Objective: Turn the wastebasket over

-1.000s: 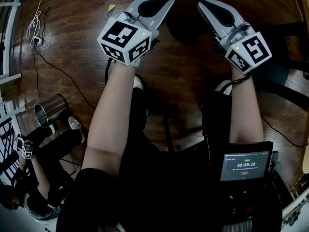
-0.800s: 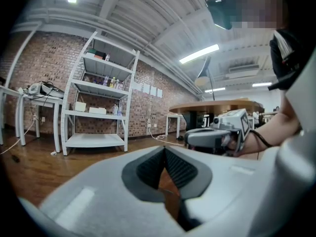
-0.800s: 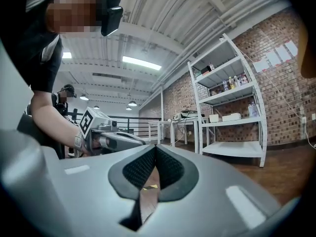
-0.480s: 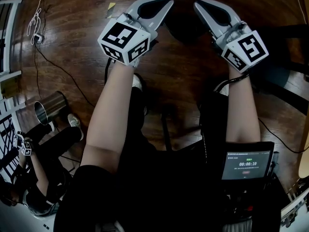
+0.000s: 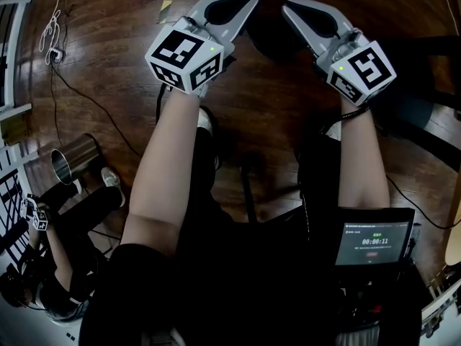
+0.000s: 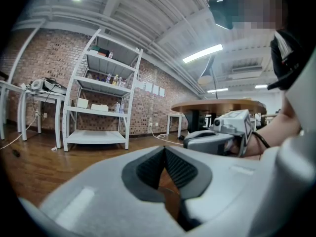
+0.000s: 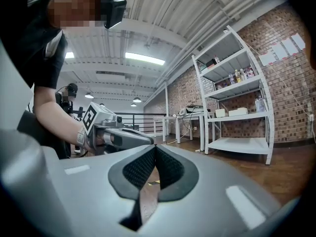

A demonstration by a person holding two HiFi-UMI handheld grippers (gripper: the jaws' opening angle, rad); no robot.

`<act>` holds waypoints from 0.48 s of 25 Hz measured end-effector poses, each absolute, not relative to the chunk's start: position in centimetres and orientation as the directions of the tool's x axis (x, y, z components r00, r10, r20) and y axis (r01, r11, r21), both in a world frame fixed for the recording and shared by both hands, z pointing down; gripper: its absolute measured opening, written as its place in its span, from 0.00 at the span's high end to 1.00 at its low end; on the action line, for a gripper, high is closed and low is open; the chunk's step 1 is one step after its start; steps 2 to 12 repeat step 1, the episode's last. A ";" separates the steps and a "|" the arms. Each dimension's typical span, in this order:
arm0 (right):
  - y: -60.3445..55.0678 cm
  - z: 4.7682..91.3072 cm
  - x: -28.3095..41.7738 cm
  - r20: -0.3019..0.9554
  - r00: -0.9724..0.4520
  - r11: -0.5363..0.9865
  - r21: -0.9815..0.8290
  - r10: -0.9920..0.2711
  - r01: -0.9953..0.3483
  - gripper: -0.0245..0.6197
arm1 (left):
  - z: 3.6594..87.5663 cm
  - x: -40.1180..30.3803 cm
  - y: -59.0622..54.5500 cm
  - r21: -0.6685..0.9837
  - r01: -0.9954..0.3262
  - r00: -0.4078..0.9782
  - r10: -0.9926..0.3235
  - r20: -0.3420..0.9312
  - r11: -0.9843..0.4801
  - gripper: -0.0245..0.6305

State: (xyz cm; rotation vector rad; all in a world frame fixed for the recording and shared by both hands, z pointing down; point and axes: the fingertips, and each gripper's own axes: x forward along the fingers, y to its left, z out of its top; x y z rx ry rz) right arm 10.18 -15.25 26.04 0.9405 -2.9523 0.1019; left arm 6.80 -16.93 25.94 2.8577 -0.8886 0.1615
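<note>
The dark wastebasket (image 5: 269, 36) at top centre is being flanked by the left gripper (image 5: 247, 2) and right gripper (image 5: 292, 11), both being held clenched and empty. Pressed only between smooth shells, it is being risked — slipping free or skidding instead of turning.

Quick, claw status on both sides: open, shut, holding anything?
Left claw: closed, nothing between its jaws.
Right claw: closed, nothing between its jaws.
</note>
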 end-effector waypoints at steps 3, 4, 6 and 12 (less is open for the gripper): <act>-15.1 26.2 10.1 0.062 -0.817 0.816 -0.049 -0.573 -0.576 0.95 | 26.0 6.7 -16.9 0.105 -0.571 0.818 -0.556 0.146 -0.814 0.96; -15.1 26.2 10.1 0.062 -0.817 0.816 -0.049 -0.573 -0.576 0.95 | 26.0 6.7 -16.9 0.105 -0.571 0.818 -0.556 0.146 -0.814 0.96; -15.1 26.2 10.1 0.062 -0.817 0.816 -0.049 -0.573 -0.576 0.95 | 26.0 6.7 -16.9 0.105 -0.571 0.818 -0.556 0.146 -0.814 0.96; -15.1 26.2 10.1 0.062 -0.817 0.816 -0.049 -0.573 -0.576 0.95 | 26.0 6.7 -16.9 0.105 -0.571 0.818 -0.556 0.146 -0.814 0.96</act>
